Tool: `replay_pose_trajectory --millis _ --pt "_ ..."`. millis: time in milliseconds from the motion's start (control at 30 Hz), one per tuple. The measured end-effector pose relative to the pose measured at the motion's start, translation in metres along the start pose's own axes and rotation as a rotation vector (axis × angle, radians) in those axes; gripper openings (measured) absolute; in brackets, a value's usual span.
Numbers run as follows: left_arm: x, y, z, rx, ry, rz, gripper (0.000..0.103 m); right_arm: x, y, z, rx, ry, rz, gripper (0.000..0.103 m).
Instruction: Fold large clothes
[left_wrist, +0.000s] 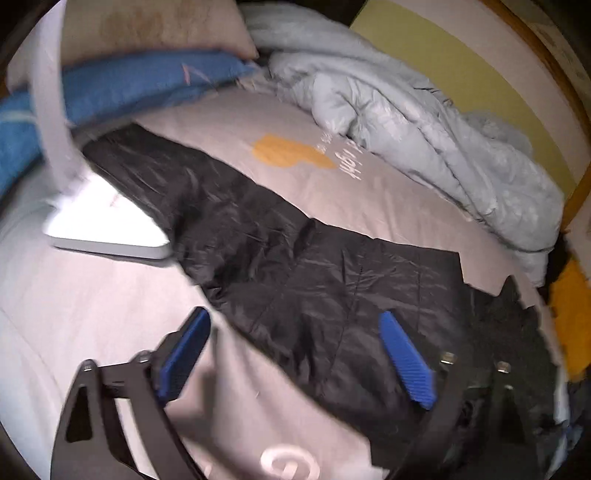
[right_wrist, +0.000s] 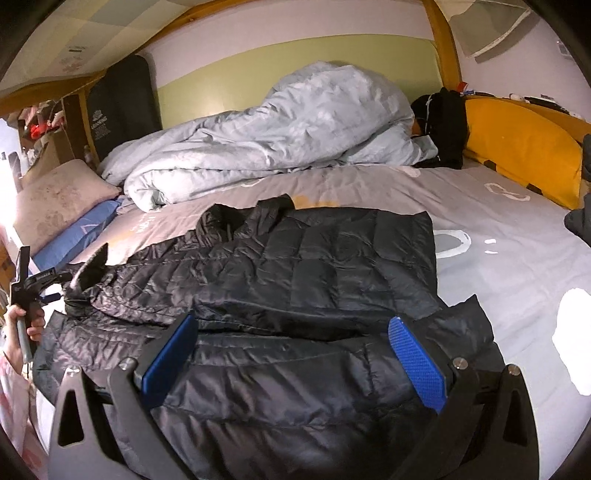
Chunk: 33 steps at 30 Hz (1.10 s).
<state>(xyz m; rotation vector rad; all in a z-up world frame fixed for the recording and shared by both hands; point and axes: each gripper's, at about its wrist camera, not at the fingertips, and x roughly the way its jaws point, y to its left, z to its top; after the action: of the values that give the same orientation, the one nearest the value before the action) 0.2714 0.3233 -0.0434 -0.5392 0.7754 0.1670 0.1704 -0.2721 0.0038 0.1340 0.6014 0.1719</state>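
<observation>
Clearly, the folding is only in its early part: nearest to the right camera, the right gripper (right_wrist: 291, 354) hovers over the near hem of the black puffer jacket (right_wrist: 314, 266) with its two blue pads wide apart and nothing pressed between them, while the left gripper (left_wrist: 295, 354) stands with its jaws apart above the jacket's other end, close to the near edge of the bed (right_wrist: 517, 266); the cloth is below its pads, not clamped. The jacket lies along the near edge of the bed, on the grey sheet. One side seems already laid over the body, making a second layer, and one sleeve (left_wrist: 192, 192) stretches out flat toward the pillows, so I judge that this sleeve must yet be brought in and the whole length folded in half or in thirds. In count: one jacket, two grippers, one hand (right_wrist: 26, 325) visible on the left gripper's handle at the left border of the right view. A white flat object (left_wrist: 110, 229) lies just beside the sleeve; what it is I cannot tell. Farther, at the left end of the bed, are two pillows, one blue (left_wrist: 140, 85) and one beige (left_wrist: 155, 29). One crumpled pale duvet (right_wrist: 277, 133) is heaped along the far edge, and one yellow cushion (right_wrist: 517, 147) leans in the far right corner
</observation>
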Motion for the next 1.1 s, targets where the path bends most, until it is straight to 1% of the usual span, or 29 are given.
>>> replay_pose_trajectory --millis 33,67,100,133,167,200,233,333,400,467,533,600,633,733,767,833,900,1000,1067,1100 --pt "0.012 0.007 0.002 -0.035 0.048 -0.076 0.074 0.002 -0.001 0.0 0.006 0.005 -0.004 0.103" --pt "0.024 0.014 0.003 -0.069 0.095 -0.113 0.059 0.003 -0.002 0.0 0.011 0.008 -0.004 0.103" --pt "0.028 0.02 0.002 -0.09 0.095 -0.097 0.048 0.005 -0.001 0.0 0.015 0.011 -0.003 0.103" --pt "0.026 0.024 0.001 -0.102 0.068 -0.07 0.029 0.006 -0.001 0.0 0.017 0.013 -0.002 0.103" --pt "0.025 0.026 0.001 -0.097 0.055 -0.057 0.014 0.006 -0.001 0.001 0.016 0.014 -0.001 0.103" --pt "0.022 0.025 0.001 -0.088 0.048 -0.07 0.006 0.007 0.001 0.001 0.009 0.014 0.002 0.103" --pt "0.017 0.022 0.001 -0.075 0.031 -0.084 0.004 0.007 0.003 0.001 0.002 0.013 0.002 0.103" --pt "-0.011 -0.001 -0.001 0.012 -0.08 -0.079 0.003 0.002 0.009 0.0 -0.033 -0.004 -0.018 0.103" --pt "-0.034 -0.025 -0.002 0.077 -0.142 -0.118 0.003 0.0 0.01 0.001 -0.04 -0.011 -0.022 0.103" --pt "-0.063 -0.059 -0.01 0.164 -0.201 -0.177 0.003 -0.003 0.01 0.003 -0.04 -0.017 -0.031 0.103" --pt "-0.089 -0.094 -0.023 0.247 -0.229 -0.232 0.003 -0.006 0.009 0.004 -0.04 -0.023 -0.041 0.103" --pt "-0.107 -0.123 -0.041 0.313 -0.237 -0.286 0.003 -0.009 0.008 0.005 -0.036 -0.03 -0.041 0.103" --pt "-0.111 -0.141 -0.053 0.347 -0.223 -0.307 0.003 -0.01 0.007 0.005 -0.032 -0.03 -0.039 0.103" --pt "-0.101 -0.184 -0.086 0.421 -0.155 -0.327 0.003 -0.013 0.007 0.005 -0.031 -0.03 -0.037 0.103" --pt "-0.095 -0.194 -0.097 0.448 -0.131 -0.328 0.003 -0.015 0.007 0.004 -0.032 -0.032 -0.037 0.103" --pt "-0.078 -0.212 -0.12 0.5 -0.083 -0.302 0.003 -0.019 0.007 0.005 -0.033 -0.04 -0.039 0.103" --pt "-0.06 -0.221 -0.138 0.507 -0.03 -0.277 0.003 -0.022 0.006 0.006 -0.032 -0.045 -0.042 0.103" --pt "-0.042 -0.222 -0.159 0.489 0.037 -0.253 0.004 -0.025 0.002 0.007 -0.018 -0.05 -0.04 0.103" --pt "-0.039 -0.219 -0.168 0.468 0.049 -0.232 0.01 -0.027 0.0 0.008 -0.011 -0.049 -0.037 0.103" --pt "-0.043 -0.218 -0.17 0.459 0.046 -0.242 0.012 -0.027 -0.001 0.009 -0.009 -0.051 -0.036 0.103"
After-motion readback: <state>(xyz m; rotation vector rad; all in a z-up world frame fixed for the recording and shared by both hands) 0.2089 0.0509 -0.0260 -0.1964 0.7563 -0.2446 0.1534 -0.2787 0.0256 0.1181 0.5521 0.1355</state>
